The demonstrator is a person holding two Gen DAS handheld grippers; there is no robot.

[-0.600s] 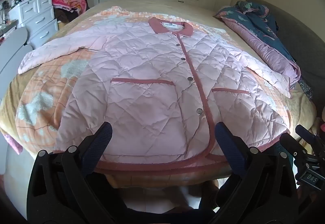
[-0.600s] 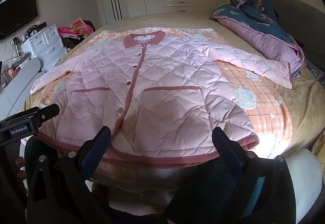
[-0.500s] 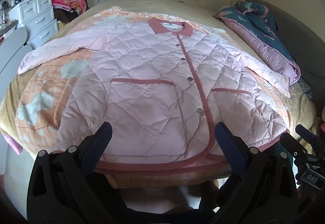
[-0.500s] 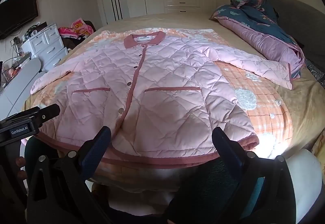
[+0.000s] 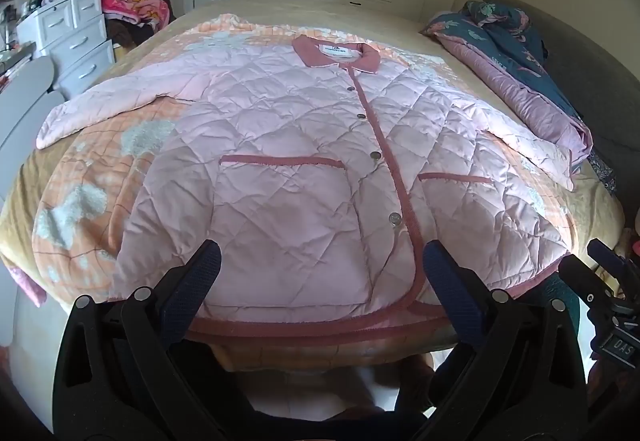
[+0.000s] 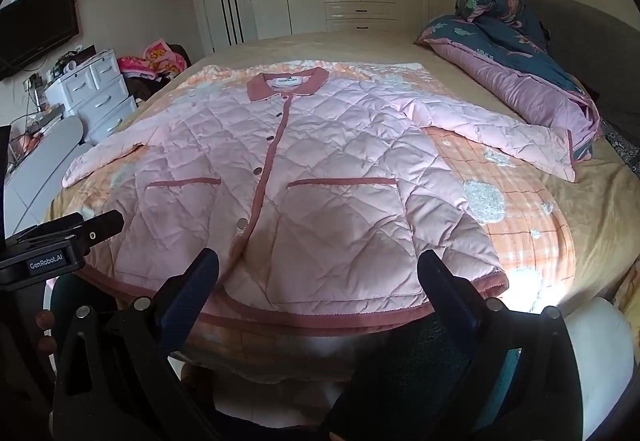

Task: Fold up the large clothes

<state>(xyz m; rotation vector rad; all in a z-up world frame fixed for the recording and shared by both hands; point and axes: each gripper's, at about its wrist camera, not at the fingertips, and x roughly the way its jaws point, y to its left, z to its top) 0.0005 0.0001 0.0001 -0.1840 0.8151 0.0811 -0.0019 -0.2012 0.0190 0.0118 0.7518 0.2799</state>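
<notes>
— So where's it at? Has any folding happened?

— None that I can see. The pink quilted jacket [image 5: 288, 169] lies flat and face up on the bed [image 6: 600, 217], buttoned down the front, collar [image 6: 287, 84] at the far end and hem [image 5: 304, 327] right at the near edge. Both sleeves are spread out — the left sleeve [image 5: 108, 103] runs off toward the white drawers [image 5: 76, 37], the right sleeve [image 6: 500, 137] reaches toward the bundled duvet [image 6: 516, 57] on the far right.

— And the tools?

— The left gripper [image 5: 320, 273] hangs just short of the hem with its jaws spread wide, nothing between them. Same with the right gripper [image 6: 318, 277]: jaws apart, empty, poised over the near hem on the right half of the jacket. Neither touches the cloth, as far as I can tell.

— So everything is left to do.

— I'd say so. Laying it out smooth looks finished; the sleeves would need bringing in over the body, then the body doubled over. It's puffy, so I'd guess each fold will want pressing down or it springs back.
</notes>
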